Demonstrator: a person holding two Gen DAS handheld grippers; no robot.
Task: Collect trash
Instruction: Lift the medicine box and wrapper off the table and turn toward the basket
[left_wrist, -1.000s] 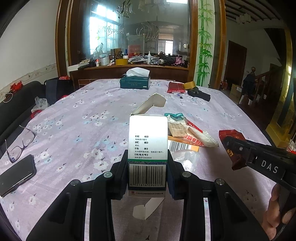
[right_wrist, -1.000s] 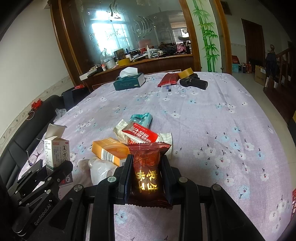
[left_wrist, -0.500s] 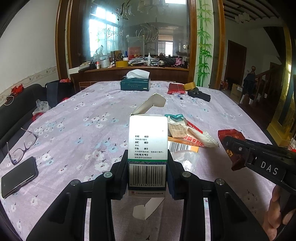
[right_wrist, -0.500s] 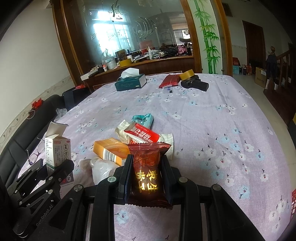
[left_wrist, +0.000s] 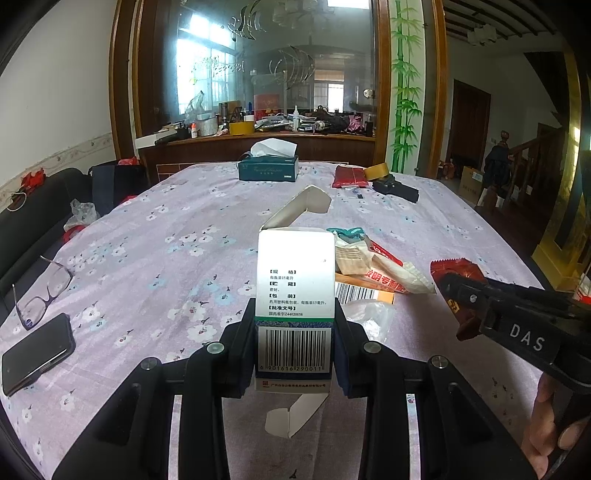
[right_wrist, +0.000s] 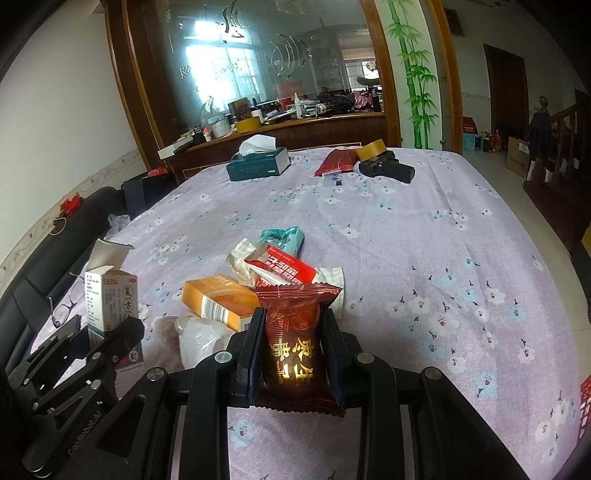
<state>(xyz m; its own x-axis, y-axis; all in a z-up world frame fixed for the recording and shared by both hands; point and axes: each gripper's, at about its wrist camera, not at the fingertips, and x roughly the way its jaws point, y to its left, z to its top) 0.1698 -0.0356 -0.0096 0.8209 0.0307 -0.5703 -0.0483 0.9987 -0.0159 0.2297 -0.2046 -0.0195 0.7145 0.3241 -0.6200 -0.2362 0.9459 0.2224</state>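
Note:
My left gripper (left_wrist: 295, 343) is shut on a white medicine box (left_wrist: 295, 288) with open flaps and a barcode, held upright above the table. In the right wrist view the same white medicine box (right_wrist: 110, 299) stands at the left. My right gripper (right_wrist: 293, 350) is shut on a dark red snack wrapper (right_wrist: 293, 339) with gold lettering; in the left wrist view that dark red snack wrapper (left_wrist: 456, 273) shows at the right. Between them lies a trash pile: an orange box (right_wrist: 218, 301), a red and white wrapper (right_wrist: 284, 264), a teal packet (right_wrist: 282, 236) and a clear plastic bag (right_wrist: 195, 336).
The table wears a lilac flowered cloth (right_wrist: 424, 236). Glasses (left_wrist: 44, 288) and a phone (left_wrist: 35, 352) lie at its left edge. At the far end sit a green tissue box (left_wrist: 267, 168), a red pouch (left_wrist: 347, 177), a tape roll (left_wrist: 376, 171) and a black object (left_wrist: 397, 190).

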